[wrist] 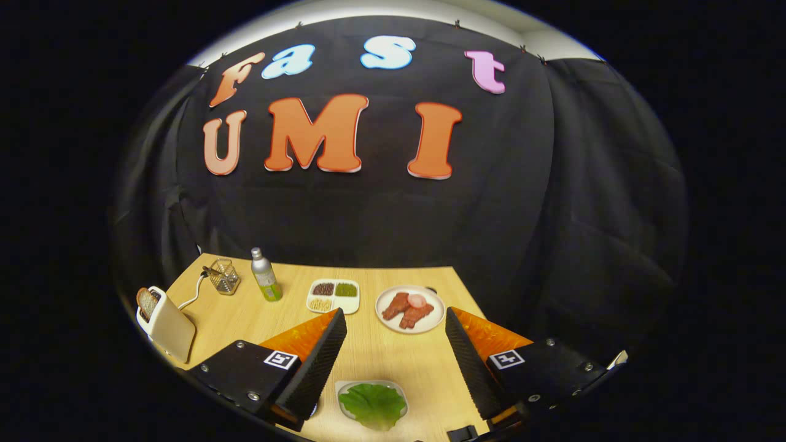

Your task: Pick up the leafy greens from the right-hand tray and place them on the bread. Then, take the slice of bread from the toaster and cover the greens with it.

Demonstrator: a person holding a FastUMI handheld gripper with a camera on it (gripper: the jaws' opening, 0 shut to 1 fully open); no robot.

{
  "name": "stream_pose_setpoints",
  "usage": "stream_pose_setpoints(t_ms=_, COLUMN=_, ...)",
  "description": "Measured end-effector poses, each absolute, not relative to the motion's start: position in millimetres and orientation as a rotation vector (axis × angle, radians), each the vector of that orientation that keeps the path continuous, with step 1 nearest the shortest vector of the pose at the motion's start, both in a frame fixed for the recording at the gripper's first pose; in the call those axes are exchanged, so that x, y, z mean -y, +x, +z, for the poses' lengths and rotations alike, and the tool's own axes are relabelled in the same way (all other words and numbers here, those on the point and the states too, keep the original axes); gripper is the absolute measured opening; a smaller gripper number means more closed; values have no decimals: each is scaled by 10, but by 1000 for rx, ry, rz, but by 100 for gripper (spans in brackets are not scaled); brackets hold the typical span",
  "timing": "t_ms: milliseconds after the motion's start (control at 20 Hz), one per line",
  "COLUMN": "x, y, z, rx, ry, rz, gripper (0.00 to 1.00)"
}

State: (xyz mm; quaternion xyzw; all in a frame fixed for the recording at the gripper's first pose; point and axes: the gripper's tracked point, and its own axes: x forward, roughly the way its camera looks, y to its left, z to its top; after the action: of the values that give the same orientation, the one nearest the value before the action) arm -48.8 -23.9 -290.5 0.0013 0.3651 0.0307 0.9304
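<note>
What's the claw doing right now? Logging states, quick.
Claw: open, holding nothing; the lettuce on its tray lies between the fingers, untouched.

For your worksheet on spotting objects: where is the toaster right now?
In the gripper view, the toaster stands at the table's left edge, bread in its slot, left of the open jaws, near the wire basket.

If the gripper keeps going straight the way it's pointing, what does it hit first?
Probably the bare table: the open gripper aims between the compartment tray and meat plate. Depth is uncertain.
</note>
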Motion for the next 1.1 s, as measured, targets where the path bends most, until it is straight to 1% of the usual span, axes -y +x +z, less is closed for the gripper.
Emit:
stream_pose_setpoints(t_ms=100, x=184, y=-623, z=-3240, rx=-855, ry=21, rz=81, gripper=96)
stream_pose_setpoints(t_ms=250, x=147, y=-769, z=-3572, rx=-958, ry=27, rz=108, gripper=96)
stream_pose_setpoints(t_ms=1100, x=-46, y=-1683, z=-5017, rx=-1385, ry=-74, rz=308, gripper=94)
